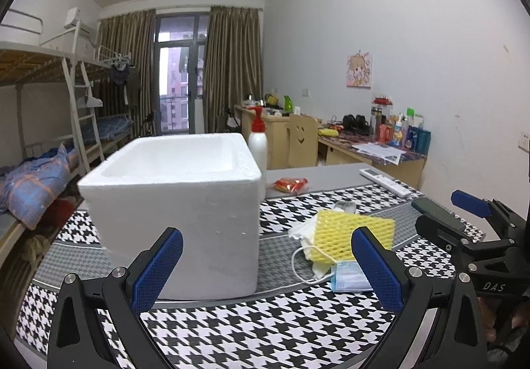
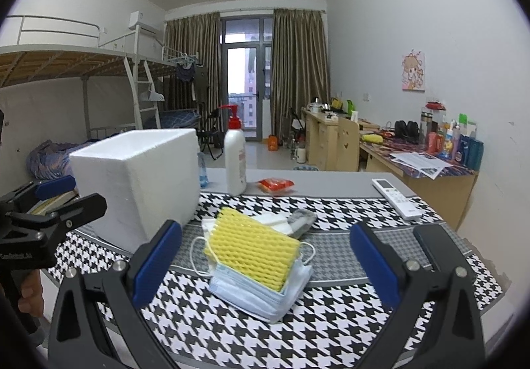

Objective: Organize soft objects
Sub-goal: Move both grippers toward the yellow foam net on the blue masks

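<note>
So both grippers are just hovering over the houndstooth tablecloth (image 2: 265,336) right now, nothing in either one. Left gripper (image 1: 266,266) has its blue-padded jaws wide apart, framing the white foam box (image 1: 172,203) that fills the middle-left of its view. Right gripper (image 2: 265,264) is spread open too, and its view has the soft stuff dead centre: a yellow foam net (image 2: 255,249) lying on top of a stack of face masks (image 2: 265,292), blue one at the bottom, ear loops flopping out to the side. A grey sock (image 2: 301,220) sits just behind the pile, touching it as far as I can tell. In the left view that same pile is lower right of centre, just beside the box. Further back there's a white pump bottle (image 2: 235,163) with a red top, a red snack packet (image 2: 276,185), a white remote (image 2: 396,198) toward the right, and a dark phone (image 2: 437,246) near the right edge
</note>
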`<move>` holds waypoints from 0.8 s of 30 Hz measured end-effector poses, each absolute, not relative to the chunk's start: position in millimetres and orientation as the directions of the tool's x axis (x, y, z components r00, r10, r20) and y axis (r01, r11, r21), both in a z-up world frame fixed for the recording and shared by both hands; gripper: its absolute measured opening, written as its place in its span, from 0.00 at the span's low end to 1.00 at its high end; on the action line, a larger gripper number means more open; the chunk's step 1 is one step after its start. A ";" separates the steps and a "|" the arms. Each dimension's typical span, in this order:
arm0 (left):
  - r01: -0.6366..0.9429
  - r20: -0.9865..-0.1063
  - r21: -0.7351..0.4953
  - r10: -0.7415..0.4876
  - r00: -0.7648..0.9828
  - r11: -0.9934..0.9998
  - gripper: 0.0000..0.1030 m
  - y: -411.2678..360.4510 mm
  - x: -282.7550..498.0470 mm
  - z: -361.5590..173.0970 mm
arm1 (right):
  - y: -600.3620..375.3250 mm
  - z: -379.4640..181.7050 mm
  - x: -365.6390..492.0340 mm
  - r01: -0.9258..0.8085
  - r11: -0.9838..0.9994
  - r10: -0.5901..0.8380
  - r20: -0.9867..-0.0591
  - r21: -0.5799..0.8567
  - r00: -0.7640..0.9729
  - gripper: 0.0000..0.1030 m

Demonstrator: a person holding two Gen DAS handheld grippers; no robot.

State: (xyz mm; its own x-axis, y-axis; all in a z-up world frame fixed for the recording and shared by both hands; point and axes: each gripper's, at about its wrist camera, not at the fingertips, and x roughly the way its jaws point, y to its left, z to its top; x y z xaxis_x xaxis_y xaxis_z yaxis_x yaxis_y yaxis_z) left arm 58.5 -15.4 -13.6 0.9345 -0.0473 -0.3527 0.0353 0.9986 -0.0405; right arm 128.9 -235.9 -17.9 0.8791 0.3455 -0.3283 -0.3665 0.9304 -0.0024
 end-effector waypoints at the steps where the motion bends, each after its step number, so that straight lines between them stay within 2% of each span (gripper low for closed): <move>1: 0.040 -0.359 -0.040 -0.052 0.932 0.998 0.99 -17.5 60.9 -14.1 | -236.9 -19.1 130.0 -0.365 0.931 0.343 -0.332 -0.001 0.878 0.99; 13: 0.098 -0.438 -0.025 -0.099 0.893 0.995 0.99 -42.3 80.5 -29.8 | -249.6 -33.0 149.0 -0.356 0.934 0.327 -0.405 0.004 0.854 0.99; 20: 0.105 -0.473 -0.029 -0.106 0.874 0.994 0.99 -47.6 91.7 -38.8 | -247.5 -36.8 161.5 -0.398 0.917 0.370 -0.449 0.036 0.813 0.99; 24: 0.125 -0.490 -0.024 -0.121 0.863 0.992 0.99 -52.5 98.2 -42.8 | -244.8 -40.6 171.5 -0.418 0.907 0.388 -0.476 0.047 0.789 0.94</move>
State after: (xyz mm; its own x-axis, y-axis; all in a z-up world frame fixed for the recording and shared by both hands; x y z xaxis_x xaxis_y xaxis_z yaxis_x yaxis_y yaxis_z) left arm 98.2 -52.5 -42.8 0.8632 -0.1208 -0.4902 0.1253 0.9918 -0.0237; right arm 171.5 -244.8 -40.6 0.7889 0.3885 -0.4762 -0.4185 0.9070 0.0467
